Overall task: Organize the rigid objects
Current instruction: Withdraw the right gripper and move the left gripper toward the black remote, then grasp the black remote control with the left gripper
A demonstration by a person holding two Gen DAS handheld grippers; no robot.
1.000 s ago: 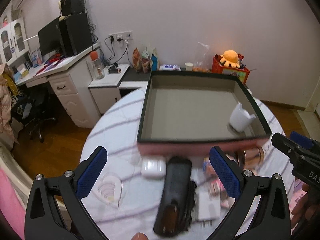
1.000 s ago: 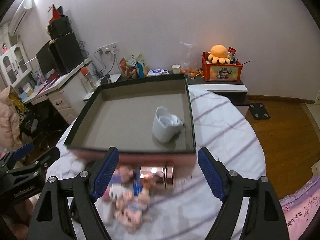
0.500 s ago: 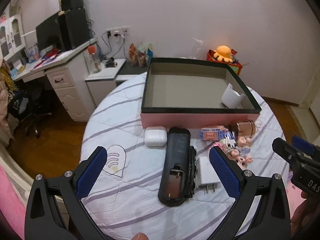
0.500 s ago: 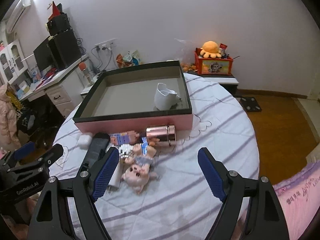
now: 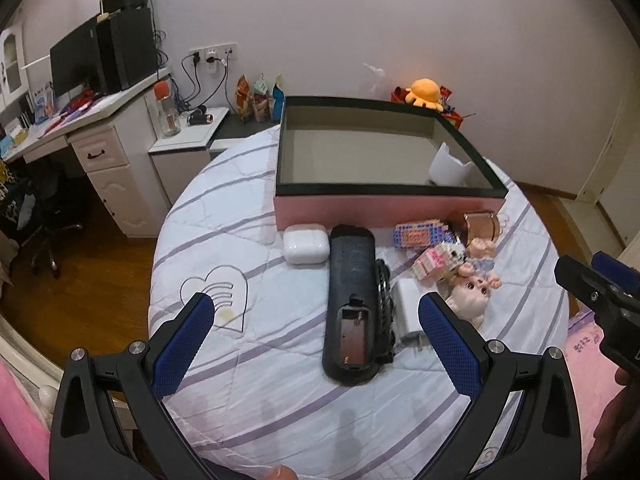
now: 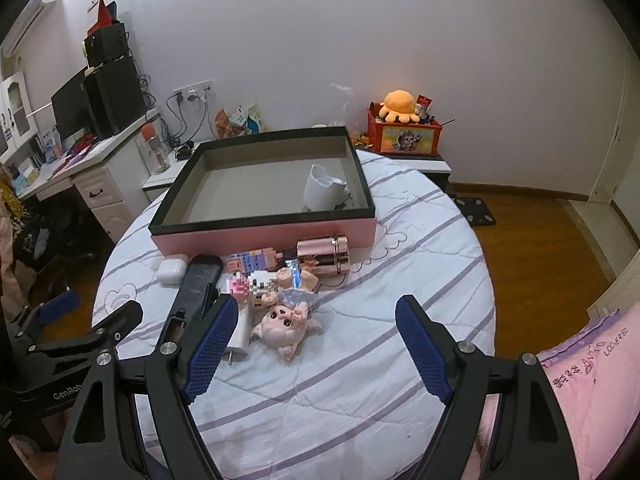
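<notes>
Tongs of the left gripper (image 5: 312,336) gape wide and empty over a white case (image 5: 305,243), black remote (image 5: 352,300) and charger (image 5: 408,316); doll (image 6: 286,322) and shiny can (image 6: 323,257) lie before the pink box (image 6: 264,236) holding a white cup (image 6: 322,194); right gripper (image 6: 316,352) equally wide, empty

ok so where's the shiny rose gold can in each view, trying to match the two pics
Left wrist view: the rose gold can lies on its side right of centre, against the near right corner of the pink box.
Right wrist view: the can lies at mid-frame, in front of the box's pink wall, toward its right end.
Shared landmark: the white cup inside the box, just behind the can.
</notes>
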